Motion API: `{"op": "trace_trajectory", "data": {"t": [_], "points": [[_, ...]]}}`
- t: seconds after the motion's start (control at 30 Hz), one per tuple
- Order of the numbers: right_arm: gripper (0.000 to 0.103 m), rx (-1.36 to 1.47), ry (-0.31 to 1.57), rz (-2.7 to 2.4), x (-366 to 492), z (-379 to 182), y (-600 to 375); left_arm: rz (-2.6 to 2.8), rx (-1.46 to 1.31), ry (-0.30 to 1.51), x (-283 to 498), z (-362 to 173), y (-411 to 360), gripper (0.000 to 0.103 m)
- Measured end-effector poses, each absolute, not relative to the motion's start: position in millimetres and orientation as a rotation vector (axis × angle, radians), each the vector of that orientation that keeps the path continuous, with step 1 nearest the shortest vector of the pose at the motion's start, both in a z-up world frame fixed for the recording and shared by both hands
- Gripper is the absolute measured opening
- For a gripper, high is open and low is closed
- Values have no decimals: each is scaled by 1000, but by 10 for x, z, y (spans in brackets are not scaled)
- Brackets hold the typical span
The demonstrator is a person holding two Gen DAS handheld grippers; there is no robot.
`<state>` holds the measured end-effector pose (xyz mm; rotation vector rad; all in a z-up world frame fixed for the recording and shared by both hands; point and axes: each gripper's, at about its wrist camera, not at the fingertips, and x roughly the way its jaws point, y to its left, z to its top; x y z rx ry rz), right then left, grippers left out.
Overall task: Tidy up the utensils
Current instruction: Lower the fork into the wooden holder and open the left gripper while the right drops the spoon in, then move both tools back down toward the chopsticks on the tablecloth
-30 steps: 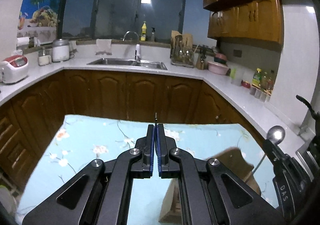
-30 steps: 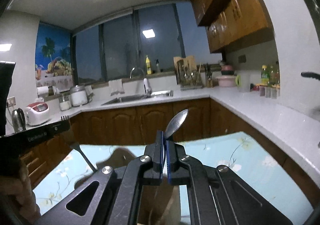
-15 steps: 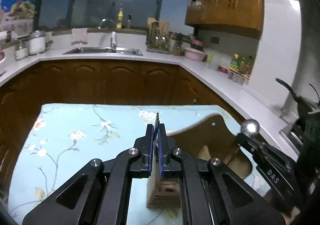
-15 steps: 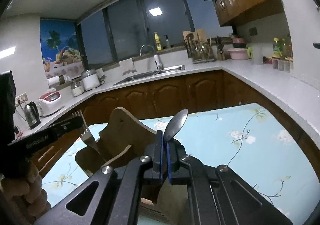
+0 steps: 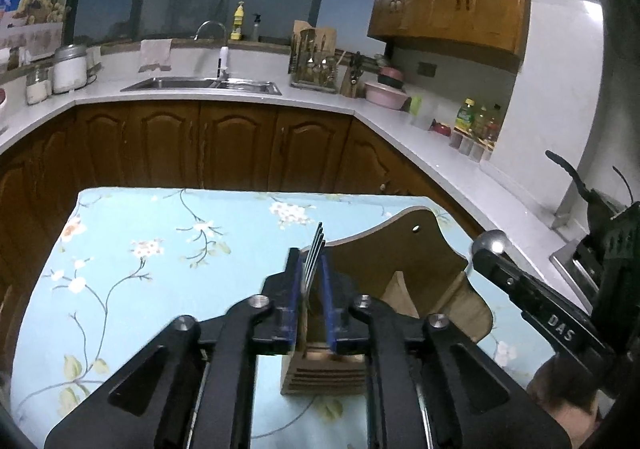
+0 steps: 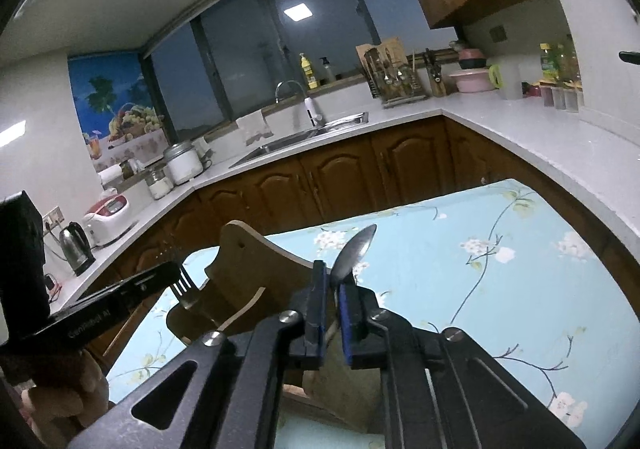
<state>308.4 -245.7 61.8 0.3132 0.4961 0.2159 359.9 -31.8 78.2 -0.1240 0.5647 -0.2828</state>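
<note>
Now we are loosening both tools over the wooden holder (image 5: 404, 261): left tool (image 5: 311, 291) releasing the fork (image 5: 314, 255), right tool (image 6: 330, 313) releasing the spoon (image 6: 354, 251).

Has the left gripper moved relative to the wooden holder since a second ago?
Yes. The left gripper has swung toward the wooden holder, now directly over it, jaws opening with the fork between them.

Dim kitchen, wooden cabinets (image 5: 236, 145), dark window (image 6: 256, 61)

Pale blue tablecloth (image 5: 168, 281) with white blossoms on thin branches; tan wooden utensil holder (image 5: 392, 261); silver fork (image 5: 314, 257) and spoon (image 6: 354, 253).
</note>
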Motion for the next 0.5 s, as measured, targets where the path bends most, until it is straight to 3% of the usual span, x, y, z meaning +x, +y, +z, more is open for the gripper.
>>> {"op": "trace_trajectory", "data": {"t": [0.03,0.1,0.17,0.27,0.37,0.5], "points": [[26,325,495,216,3066,628,-2481,-276,-133,565,3576,793,-300,31],[33,338,491,211,3018,640,-2520,-258,-143,553,3520,825,-267,42],[36,358,493,206,2965,663,-2568,-250,-149,557,3481,842,-226,46],[47,386,492,205,2851,710,-2639,-237,-155,568,3369,862,-146,59],[74,416,479,211,2688,750,-2717,-214,-168,558,3182,899,-34,76],[83,417,452,228,2369,819,-2754,-187,-208,547,2844,912,182,86]]}}
